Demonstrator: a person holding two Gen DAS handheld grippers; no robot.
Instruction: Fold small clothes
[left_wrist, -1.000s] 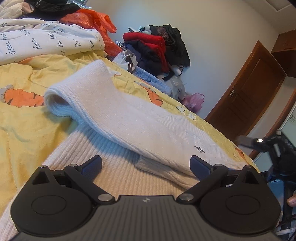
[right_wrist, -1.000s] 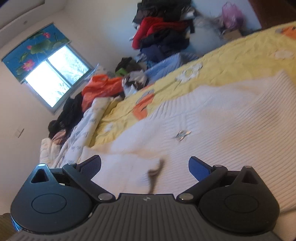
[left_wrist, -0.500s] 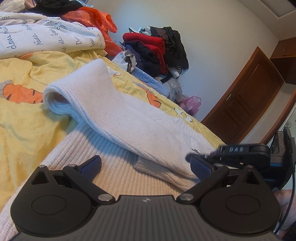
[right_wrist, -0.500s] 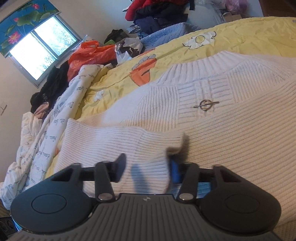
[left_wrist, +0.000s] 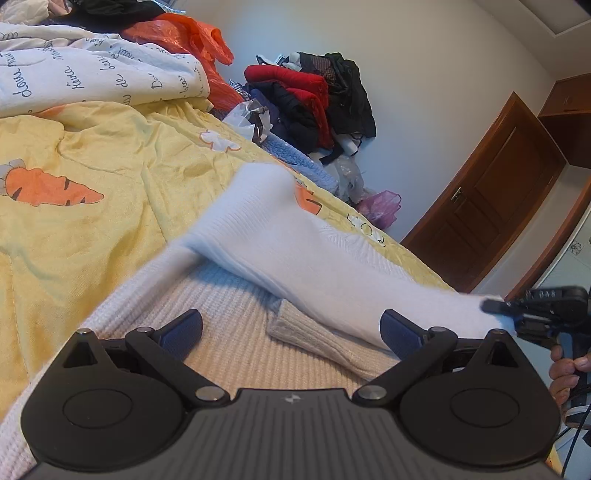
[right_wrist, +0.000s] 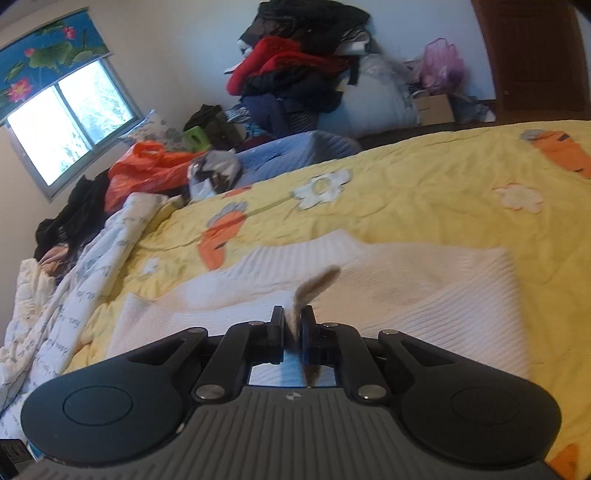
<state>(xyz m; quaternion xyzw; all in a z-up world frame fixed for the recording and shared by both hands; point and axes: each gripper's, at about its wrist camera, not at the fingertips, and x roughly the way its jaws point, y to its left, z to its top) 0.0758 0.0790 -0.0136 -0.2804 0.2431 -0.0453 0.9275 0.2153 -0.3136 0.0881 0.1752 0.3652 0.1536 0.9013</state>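
- The white sweater lies flat on the yellow bedspread, and one sleeve is raised off it and stretched toward the right side of the left wrist view.
- The right gripper has its jaws pressed together on the cuff of that sleeve; a small tongue of knit stands up between them.
- The left gripper has its jaws spread wide, holds nothing and hovers over the lower part of the sweater.
- Risk one: the pinch takes only the edge of the cuff. If the pull is fast, the soft knit can slip out and the sleeve will fall back unfolded.
- Risk two: nothing presses the body down. A long pull on the sleeve may drag the whole sweater over the bedspread and spoil its flat shape.
- Risk three: the sleeve looks blurred in the left wrist view, so I cannot tell whether it is twisted; a twisted sleeve would land with a lump.
- Risk four: the left gripper sits near the path of the sleeve, and the cloth may catch on its open fingers.
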